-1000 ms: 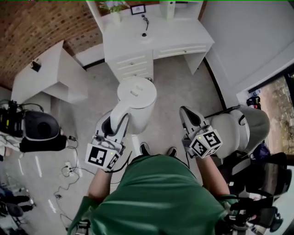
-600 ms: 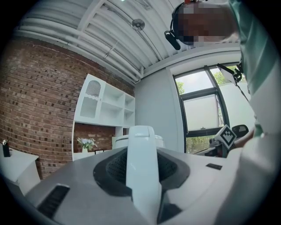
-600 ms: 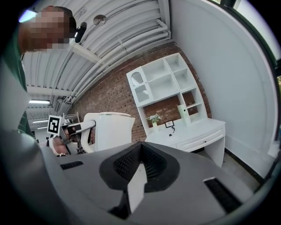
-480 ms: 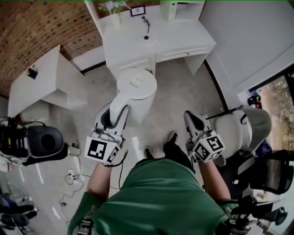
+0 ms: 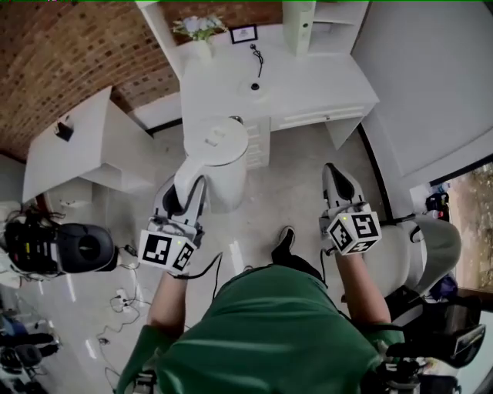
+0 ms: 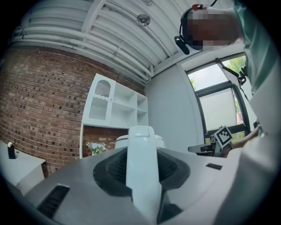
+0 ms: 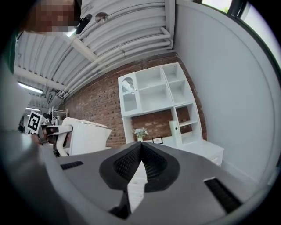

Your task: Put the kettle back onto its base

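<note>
The white kettle (image 5: 217, 154) hangs in the air over the floor, just short of the white desk (image 5: 323, 73). My left gripper (image 5: 187, 191) is shut on its curved handle (image 5: 189, 171). In the left gripper view the handle (image 6: 142, 171) runs upright between the dark pads, with the lid (image 6: 140, 139) beyond it. A small round base (image 5: 254, 86) with a cord lies on the desk top. My right gripper (image 5: 333, 171) is level beside the kettle, shut and holding nothing. In the right gripper view its pads (image 7: 131, 163) meet, and the kettle (image 7: 86, 135) shows at left.
A vase of flowers (image 5: 202, 31), a framed picture (image 5: 243, 34) and a shelf unit (image 5: 302, 23) stand at the desk's back. A white side table (image 5: 69, 142) is at left, black equipment (image 5: 81, 248) and floor cables (image 5: 119, 296) below it, a grey chair (image 5: 427, 242) at right.
Both grippers and the kettle have moved forward to the desk as the person walked. The desk now lies closer. The grip on the handle is unchanged.
</note>
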Tool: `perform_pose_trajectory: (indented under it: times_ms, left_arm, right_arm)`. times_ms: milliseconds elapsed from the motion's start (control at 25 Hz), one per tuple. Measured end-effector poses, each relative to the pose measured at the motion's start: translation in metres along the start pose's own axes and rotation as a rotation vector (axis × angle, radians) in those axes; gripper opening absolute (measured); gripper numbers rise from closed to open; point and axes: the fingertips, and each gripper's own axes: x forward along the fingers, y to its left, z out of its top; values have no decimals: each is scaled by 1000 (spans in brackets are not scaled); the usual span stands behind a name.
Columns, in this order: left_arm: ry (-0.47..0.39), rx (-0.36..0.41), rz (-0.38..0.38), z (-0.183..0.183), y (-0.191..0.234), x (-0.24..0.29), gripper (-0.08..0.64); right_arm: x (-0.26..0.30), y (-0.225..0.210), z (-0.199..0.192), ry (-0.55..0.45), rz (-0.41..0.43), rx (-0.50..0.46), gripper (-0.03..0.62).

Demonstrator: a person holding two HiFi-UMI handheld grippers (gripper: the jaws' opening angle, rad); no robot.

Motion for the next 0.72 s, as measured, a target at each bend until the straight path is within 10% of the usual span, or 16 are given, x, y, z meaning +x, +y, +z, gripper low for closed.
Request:
perform_pose_trajectory:
  times_ms: [720]
  left_arm:
    - [4,23,143,16,22,150,133]
  right_arm:
    - [140,-86,49,-3,193,-4,11]
